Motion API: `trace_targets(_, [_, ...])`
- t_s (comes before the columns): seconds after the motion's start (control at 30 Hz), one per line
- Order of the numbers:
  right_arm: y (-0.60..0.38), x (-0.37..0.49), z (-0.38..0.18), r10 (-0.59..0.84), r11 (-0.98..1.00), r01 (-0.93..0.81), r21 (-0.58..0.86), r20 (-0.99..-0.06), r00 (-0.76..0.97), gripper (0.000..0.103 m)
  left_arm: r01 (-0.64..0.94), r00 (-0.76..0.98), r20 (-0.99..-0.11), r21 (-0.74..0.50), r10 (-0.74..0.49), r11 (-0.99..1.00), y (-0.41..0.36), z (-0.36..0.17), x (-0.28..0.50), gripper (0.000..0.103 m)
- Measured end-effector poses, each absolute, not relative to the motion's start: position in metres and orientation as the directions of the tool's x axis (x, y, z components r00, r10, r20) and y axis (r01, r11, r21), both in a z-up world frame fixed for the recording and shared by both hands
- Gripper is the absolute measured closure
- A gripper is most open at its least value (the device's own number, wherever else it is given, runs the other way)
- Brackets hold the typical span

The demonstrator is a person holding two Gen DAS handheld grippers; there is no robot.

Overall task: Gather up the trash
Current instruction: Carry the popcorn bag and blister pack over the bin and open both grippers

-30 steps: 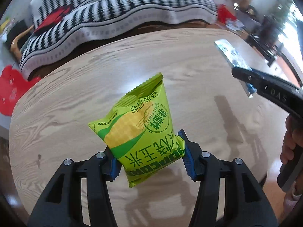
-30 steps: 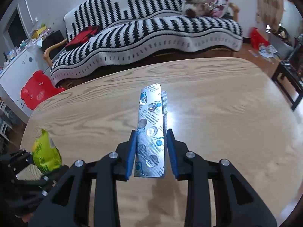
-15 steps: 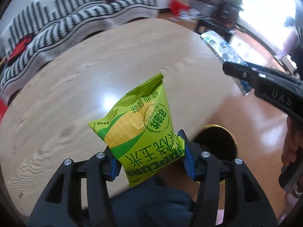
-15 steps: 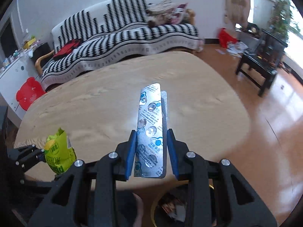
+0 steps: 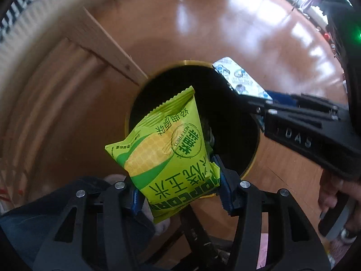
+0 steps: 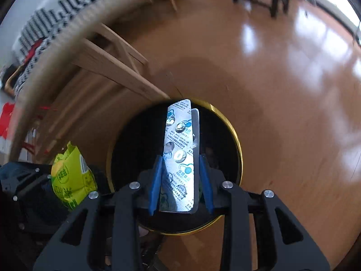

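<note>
Trash in both tongs, over a glossy wooden floor (image 5: 225,33).

Left view: pale table leg (image 5: 108,47) beside a black, gold-rimmed bin (image 5: 252,160). Left gripper (image 5: 178,192) clenched on green popcorn bag (image 5: 167,151), hanging above the bin mouth. Right gripper (image 5: 250,100) reaching in, hand (image 5: 338,194) behind.

Right view: striped sofa (image 6: 56,11) blurred beyond. Right gripper (image 6: 180,185) clamped on silver blister pack (image 6: 179,155), upright, right above the bin (image 6: 239,149).

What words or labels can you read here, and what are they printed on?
"NOT FRIED": round stamp on the green snack bag.
"POPCOR": bottom of that bag, cut off by its edge.
"DAS": side of the right tool.
Chinese print on the bag and blister pack: not readable to me.
</note>
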State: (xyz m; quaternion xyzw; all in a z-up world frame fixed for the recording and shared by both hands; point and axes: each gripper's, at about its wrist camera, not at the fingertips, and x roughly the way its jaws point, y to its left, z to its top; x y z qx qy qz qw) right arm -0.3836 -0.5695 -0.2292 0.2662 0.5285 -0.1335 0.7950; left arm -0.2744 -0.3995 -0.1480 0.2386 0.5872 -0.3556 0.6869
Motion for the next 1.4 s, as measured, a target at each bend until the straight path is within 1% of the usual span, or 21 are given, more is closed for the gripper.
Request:
trace_targets(0.1, [-0.573,-0.381,-0.247,0.083,0.815,0.508,0.279,-0.923,0.375,0.07,0.773,0.052,-0.979,-0.086,-0.198,0.629,-0.408,-0.169,-0.271,0.051])
trace_targets(0.17, [-0.578,-0.378,-0.256,0.082,0.812,0.516,0.272,-0.929,0.361,0.07,0.787,0.068,-0.981,-0.059,-0.181,0.614,-0.41,-0.183,-0.272,0.051])
trace_targets(0.23, [-0.582,-0.374,-0.259,0.078,0.81,0.522,0.267,-0.931,0.355,0.07,0.77,0.042,-0.984,-0.079,-0.175,0.633,-0.407,-0.195,-0.262,0.051])
trace_targets(0.3, [-0.585,-0.374,-0.26,0.075,0.811,0.523,0.262,-0.933,0.352,0.07,0.761,0.041,-0.98,-0.095,-0.193,0.642,-0.408,-0.195,-0.252,0.051])
trace_targets(0.4, [-0.586,-0.372,-0.261,0.075,0.808,0.526,0.266,-0.931,0.356,0.07,0.766,0.066,-0.976,-0.084,-0.208,0.637,-0.41,-0.193,-0.248,0.051])
trace_targets(0.6, [-0.581,-0.367,-0.262,0.1,0.812,0.511,0.283,-0.93,0.355,0.07,0.775,0.054,-0.98,-0.081,-0.193,0.627,-0.403,-0.198,-0.254,0.051])
trace_targets(0.87, [-0.579,-0.364,-0.259,0.088,0.814,0.511,0.278,-0.927,0.365,0.07,0.775,0.057,-0.981,-0.076,-0.188,0.628,-0.414,-0.197,-0.255,0.051])
trace_targets(1.0, [-0.581,-0.365,-0.26,0.085,0.806,0.524,0.275,-0.93,0.358,0.07,0.766,0.04,-0.979,-0.097,-0.198,0.636,-0.414,-0.198,-0.252,0.05])
trace_targets(1.03, [-0.582,-0.365,-0.26,0.085,0.801,0.529,0.279,-0.929,0.361,0.069,0.76,0.043,-0.979,-0.097,-0.199,0.643,-0.414,-0.199,-0.25,0.048])
trace_targets(1.1, [-0.585,-0.367,-0.252,0.068,0.794,0.539,0.28,-0.923,0.379,0.068,0.746,0.038,-0.979,-0.107,-0.202,0.657,-0.411,-0.201,-0.247,0.037])
trace_targets(1.13, [-0.586,-0.368,-0.243,0.057,0.789,0.543,0.288,-0.914,0.402,0.065,0.735,0.026,-0.977,-0.126,-0.213,0.667,-0.408,-0.201,-0.245,0.019])
trace_targets(1.17, [-0.588,-0.37,-0.234,0.047,0.785,0.546,0.295,-0.906,0.422,0.046,0.712,0.021,-0.97,-0.155,-0.241,0.685,-0.405,-0.199,-0.243,0.006])
trace_targets(1.2, [-0.59,-0.372,-0.221,0.031,0.781,0.547,0.302,-0.893,0.449,0.033,0.692,0.039,-0.964,-0.163,-0.262,0.703,-0.401,-0.194,-0.242,0.006])
trace_targets(1.23, [-0.59,-0.375,-0.207,0.011,0.783,0.541,0.307,-0.877,0.481,0.01,0.679,0.057,-0.959,-0.166,-0.277,0.715,-0.399,-0.189,-0.241,0.006])
trace_targets(1.27, [-0.591,-0.378,-0.196,-0.011,0.787,0.538,0.302,-0.865,0.502,0.006,0.671,0.068,-0.951,-0.181,-0.302,0.719,-0.397,-0.18,-0.239,0.006])
trace_targets(1.37, [-0.593,-0.391,-0.15,-0.123,0.788,0.549,0.278,-0.803,0.583,0.006,0.689,0.117,-0.928,-0.181,-0.354,0.702,-0.391,-0.148,-0.238,0.006])
trace_targets(1.4, [-0.593,-0.395,-0.136,-0.169,0.788,0.557,0.263,-0.777,0.606,0.006,0.702,0.158,-0.911,-0.167,-0.381,0.692,-0.388,-0.127,-0.241,0.006])
